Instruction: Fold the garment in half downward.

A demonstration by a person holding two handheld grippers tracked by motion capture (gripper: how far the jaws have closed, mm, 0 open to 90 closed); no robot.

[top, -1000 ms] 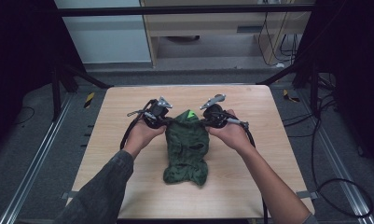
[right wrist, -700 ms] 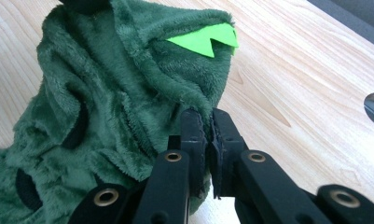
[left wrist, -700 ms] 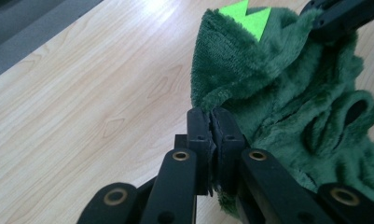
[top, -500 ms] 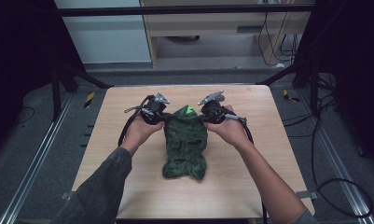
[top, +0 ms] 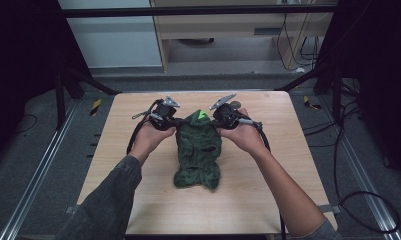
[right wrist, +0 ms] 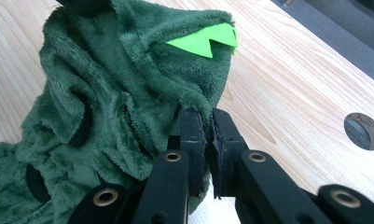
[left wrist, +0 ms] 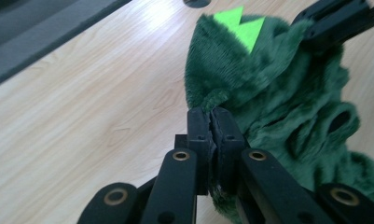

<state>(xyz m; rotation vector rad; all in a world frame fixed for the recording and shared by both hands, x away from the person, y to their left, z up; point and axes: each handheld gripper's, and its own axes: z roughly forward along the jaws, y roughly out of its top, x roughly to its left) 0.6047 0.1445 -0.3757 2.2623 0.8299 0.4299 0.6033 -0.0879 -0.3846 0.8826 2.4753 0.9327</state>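
Green fleece garment (top: pixel 198 150) lies mid-desk, its far end with the bright green spikes (top: pixel 201 115) lifted, its near end bunched on the wood. Several dark holes show in the fleece.

We hold it at both far corners. Left claw (top: pixel 174 121) is clamped on the edge at the left, jaws tight together with fleece pinched between them in the left gripper view (left wrist: pixel 211 122). Right claw (top: pixel 219 121) grips the opposite edge the same way (right wrist: pixel 204 122). Fabric between the two hangs slack and folded.

Step in hand, as we judge it: raising the garment by its top end to spread or straighten it. Next move likely calls for drawing the claws apart to take up the slack, then lifting or dragging so the bunched near end unrolls. Both pinches look shallow, close to the hem; a hard pull could slip one.

Room: the desk (top: pixel 113 165) has bare wood to left and right, and a strip toward us. Far edge is near the claws. A round hole (right wrist: pixel 363 131) sits in the top just beyond the right claw; keep fabric off it.
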